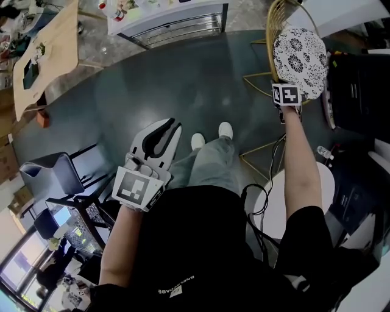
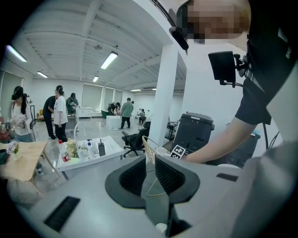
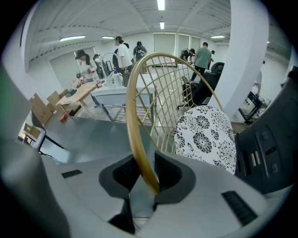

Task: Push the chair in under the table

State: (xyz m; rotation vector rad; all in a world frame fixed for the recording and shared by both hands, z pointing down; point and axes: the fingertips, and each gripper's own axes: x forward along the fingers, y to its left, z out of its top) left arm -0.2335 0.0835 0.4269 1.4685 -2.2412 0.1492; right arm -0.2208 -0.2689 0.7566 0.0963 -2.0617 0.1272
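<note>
The chair has a gold wire back and a round black-and-white flowered cushion; it stands on the grey floor at the upper right of the head view. My right gripper reaches down to the top of its back, its jaws hidden under the marker cube. In the right gripper view that gripper is shut on the gold rim, which runs between the pads. My left gripper hangs over the floor to the left of my legs. Its jaws stand a narrow gap apart with nothing between them.
A white round tabletop lies under my right arm. A black bin stands right of the chair. A wooden table and a white wash stand are farther off. An office chair is at the left. Several people stand far off.
</note>
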